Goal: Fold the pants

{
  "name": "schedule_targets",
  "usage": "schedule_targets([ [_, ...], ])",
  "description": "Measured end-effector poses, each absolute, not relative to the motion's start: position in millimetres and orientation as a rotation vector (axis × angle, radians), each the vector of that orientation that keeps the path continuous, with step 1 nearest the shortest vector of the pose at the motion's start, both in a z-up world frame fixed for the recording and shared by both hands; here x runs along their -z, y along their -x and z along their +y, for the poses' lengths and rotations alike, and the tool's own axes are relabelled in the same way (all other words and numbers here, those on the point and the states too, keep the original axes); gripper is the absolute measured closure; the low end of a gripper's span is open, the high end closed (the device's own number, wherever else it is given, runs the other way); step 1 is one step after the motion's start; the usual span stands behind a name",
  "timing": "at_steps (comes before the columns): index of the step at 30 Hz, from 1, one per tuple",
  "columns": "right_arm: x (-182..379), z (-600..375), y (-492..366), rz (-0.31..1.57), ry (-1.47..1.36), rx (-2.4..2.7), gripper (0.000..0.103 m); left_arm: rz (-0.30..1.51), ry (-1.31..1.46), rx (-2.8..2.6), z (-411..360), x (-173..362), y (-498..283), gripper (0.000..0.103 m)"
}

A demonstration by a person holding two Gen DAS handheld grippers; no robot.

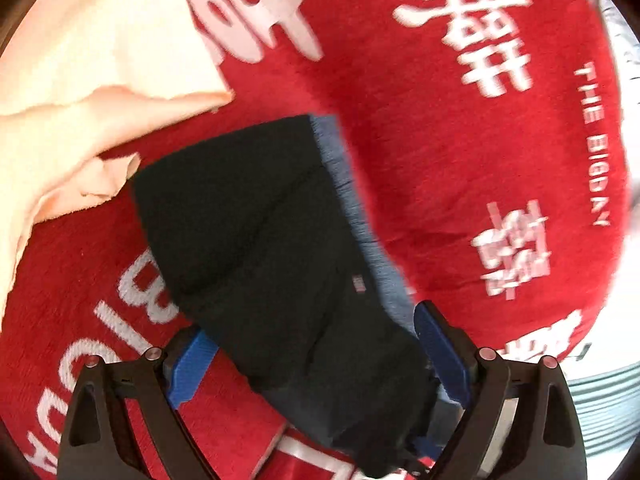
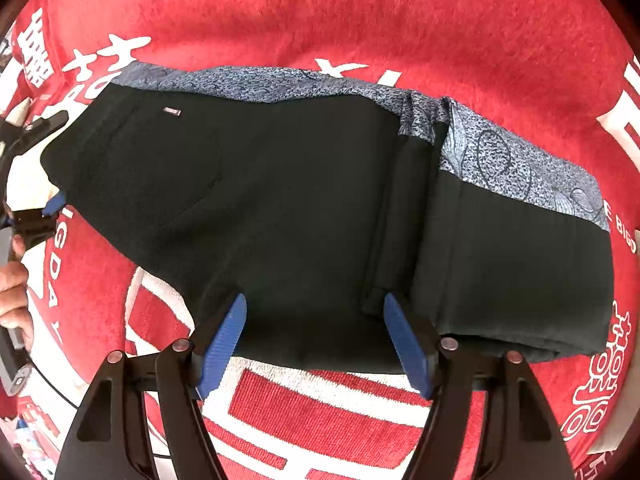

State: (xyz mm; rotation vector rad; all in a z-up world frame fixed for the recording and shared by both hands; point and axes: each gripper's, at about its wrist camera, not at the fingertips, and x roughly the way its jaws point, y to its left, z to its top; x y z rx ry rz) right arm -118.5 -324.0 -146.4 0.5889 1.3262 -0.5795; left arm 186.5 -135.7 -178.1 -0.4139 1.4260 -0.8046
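The black pants with a blue patterned side panel (image 2: 304,200) lie folded on a red cloth with white lettering (image 2: 360,20). Right tongs (image 2: 316,308) are spread wide at the near edge of the pants. Left tongs (image 1: 316,332) are spread too, straddling one end of the pants, beside a peach cloth (image 1: 88,60)

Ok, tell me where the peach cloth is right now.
The peach cloth fills the upper left of the left wrist view, lying on the red blanket, its lower edge beside the far end of the black pants. The right wrist view doesn't show it.
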Motion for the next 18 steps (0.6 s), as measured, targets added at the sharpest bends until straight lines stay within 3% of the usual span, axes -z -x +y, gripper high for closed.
schedule_targets([
  [7,146,-327,118,1.328,-0.599,0.573,0.029,1.432,0.305,0.725,-153,179,-187,0.013],
  [8,146,-327,118,1.329,-0.601,0.573,0.029,1.426,0.275,0.703,-156,177,-186,0.018],
  [10,140,-329,117,1.324,-0.609,0.569,0.028,1.398,0.181,0.644,-160,173,-184,0.057],
  [11,136,-330,116,1.319,-0.611,0.566,0.028,1.392,0.143,0.624,-160,174,-185,0.063],
  [14,114,-338,112,1.281,-0.625,0.555,0.028,1.36,0.077,0.639,-161,169,-181,0.068],
  [18,90,-357,90,1.258,-0.699,0.485,0.026,1.185,-0.163,0.68,-178,144,-150,0.071],
])
